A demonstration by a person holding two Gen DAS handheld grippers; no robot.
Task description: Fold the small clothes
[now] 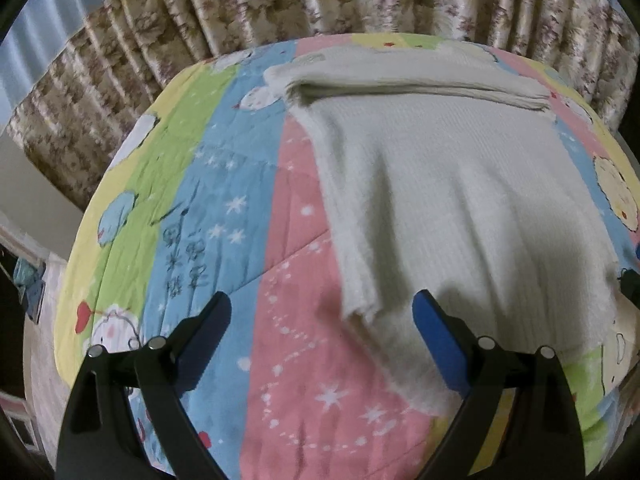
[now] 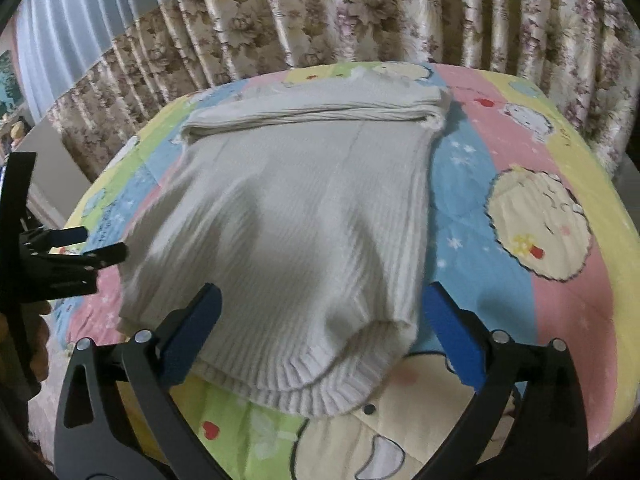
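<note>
A cream ribbed knit garment (image 2: 288, 216) lies spread on a bed under a pastel striped cartoon quilt (image 1: 224, 208), its far part folded over into a thick band near the floral curtain (image 2: 360, 12). The ribbed hem faces the right claw (image 2: 320, 312), whose blue-padded jaws stand wide apart on either side of it, gripping nothing. The left claw (image 1: 322, 312) hangs spread apart at the garment's left edge, empty, over the quilt's pink stripe.
</note>
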